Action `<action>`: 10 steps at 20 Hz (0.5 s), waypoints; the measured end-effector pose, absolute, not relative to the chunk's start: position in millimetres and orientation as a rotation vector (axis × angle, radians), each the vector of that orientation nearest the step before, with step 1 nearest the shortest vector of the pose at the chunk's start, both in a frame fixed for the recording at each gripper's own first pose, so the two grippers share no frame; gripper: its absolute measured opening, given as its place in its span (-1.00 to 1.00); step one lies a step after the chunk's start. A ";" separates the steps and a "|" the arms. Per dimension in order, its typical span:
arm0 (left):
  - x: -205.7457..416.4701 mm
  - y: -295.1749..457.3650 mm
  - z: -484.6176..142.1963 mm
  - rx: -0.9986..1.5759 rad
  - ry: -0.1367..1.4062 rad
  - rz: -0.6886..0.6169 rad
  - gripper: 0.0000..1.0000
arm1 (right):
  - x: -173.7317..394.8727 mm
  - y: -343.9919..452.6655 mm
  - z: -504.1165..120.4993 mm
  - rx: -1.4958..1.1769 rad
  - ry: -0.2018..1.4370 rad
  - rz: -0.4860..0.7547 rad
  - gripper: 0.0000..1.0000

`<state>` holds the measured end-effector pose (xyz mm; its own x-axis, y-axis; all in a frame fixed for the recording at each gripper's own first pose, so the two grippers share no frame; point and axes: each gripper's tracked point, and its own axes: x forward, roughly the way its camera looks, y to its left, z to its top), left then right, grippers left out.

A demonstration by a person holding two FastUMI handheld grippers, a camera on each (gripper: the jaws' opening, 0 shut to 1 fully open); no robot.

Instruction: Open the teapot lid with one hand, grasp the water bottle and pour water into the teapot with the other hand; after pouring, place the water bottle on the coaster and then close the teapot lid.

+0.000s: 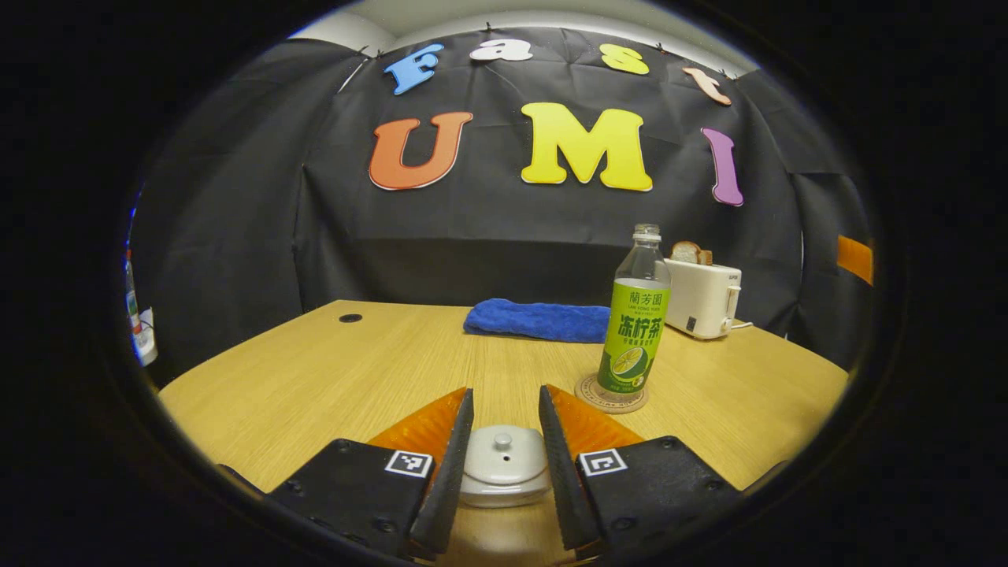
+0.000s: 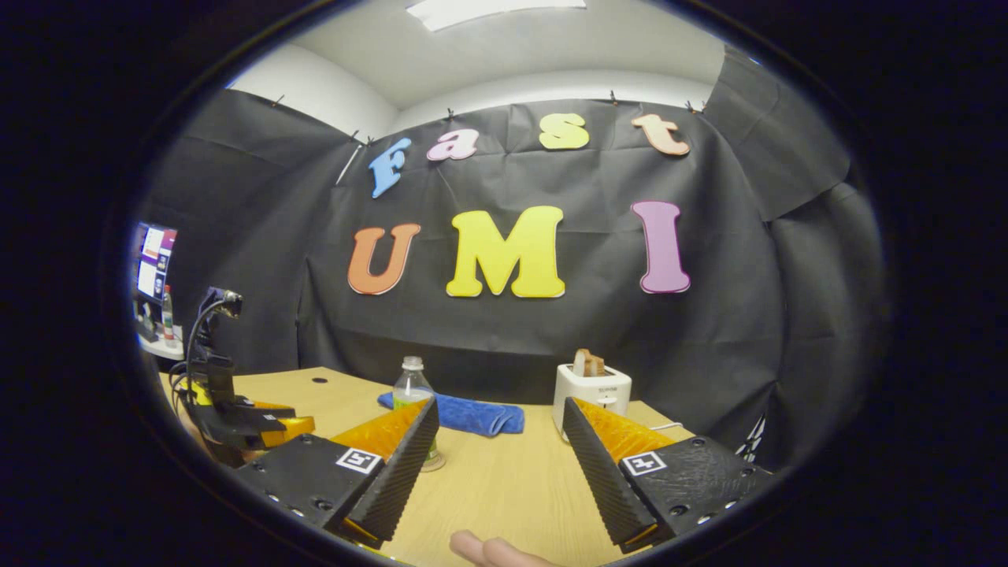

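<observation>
Light falls from above: a bright ceiling panel [image 2: 494, 12] glows at the top of the right gripper view, washed out to near white. The bench [image 1: 331, 370] is evenly lit and warm in tone, with only soft, short shadows under the blue towel [image 1: 539, 320] and the water bottle [image 1: 634, 315]. The teapot lid [image 1: 504, 457] carries a mild sheen. Both views are sharp in the middle; fisheye bending curves the bench edge and cloth wall, and detail softens and darkens toward the rim.
</observation>
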<state>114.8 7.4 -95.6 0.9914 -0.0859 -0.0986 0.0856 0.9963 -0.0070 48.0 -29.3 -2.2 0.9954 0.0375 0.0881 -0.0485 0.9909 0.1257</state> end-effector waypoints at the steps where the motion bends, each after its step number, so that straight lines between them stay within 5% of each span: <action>1: 110.1 9.2 -85.8 0.003 0.076 -0.072 0.26 | 46.1 -28.4 0.3 0.123 -0.087 0.041 0.89; 3: 99.4 10.2 -63.6 0.007 0.029 -0.063 0.49 | 39.8 -30.1 6.3 0.111 -0.085 0.022 0.89; 10: 35.7 17.5 13.2 -0.004 -0.036 -0.004 0.84 | 8.1 -27.1 28.5 0.093 -0.056 -0.026 0.90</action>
<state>35.7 17.5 13.2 0.9993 -0.0036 0.0361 0.0037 1.0000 -0.0041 8.1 -27.1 28.5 0.9981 -0.0282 0.0545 0.0230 0.9954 0.0932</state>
